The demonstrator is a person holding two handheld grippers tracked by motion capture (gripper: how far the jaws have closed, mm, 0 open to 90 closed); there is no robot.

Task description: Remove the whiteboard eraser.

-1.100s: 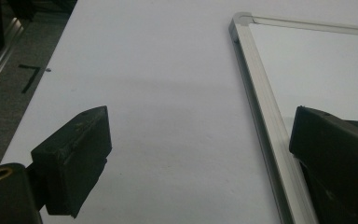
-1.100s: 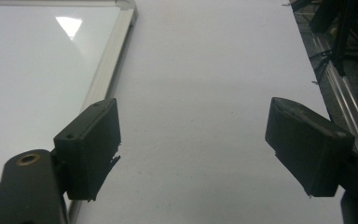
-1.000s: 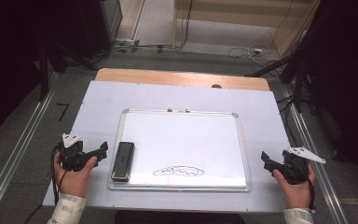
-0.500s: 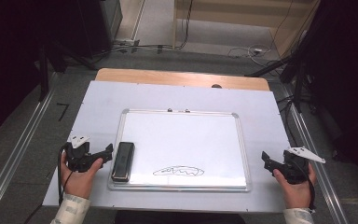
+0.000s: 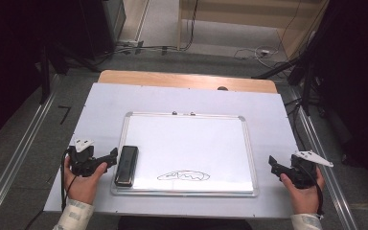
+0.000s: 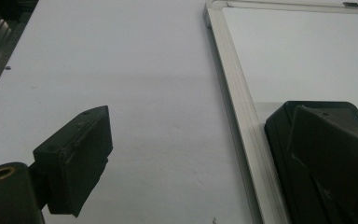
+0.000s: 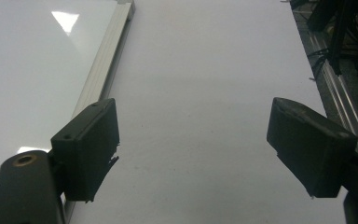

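Since a second ago the left gripper [image 5: 109, 156] has slid rightward across the white-covered table [image 5: 182, 98] and now sits just beside the black rectangular block eraser [image 5: 126, 165]; half a second back it was already close, and it has edged nearer since. The eraser itself has not moved: it lies along the left edge of the silver-framed whiteboard [image 5: 187, 143], near the board's lower left corner. The right gripper [image 5: 273, 164] has stayed put near the table's right edge, well apart from the board's right frame.

From above, the scribbled oval drawing [image 5: 183, 176] shows low on the board, to the right of the eraser, with two small clips on the top frame.

The left gripper view adds the close detail: the left gripper [image 6: 223, 154] is spread wide, one jaw over bare table left of the frame, the other over the eraser [image 6: 279, 135], so the board's aluminium edge runs up between them. Whether that jaw touches the eraser cannot be told.

The right gripper view shows the right gripper [image 7: 191, 144] also wide open over plain table, the whiteboard [image 7: 37, 60] frame passing just beside its left jaw.
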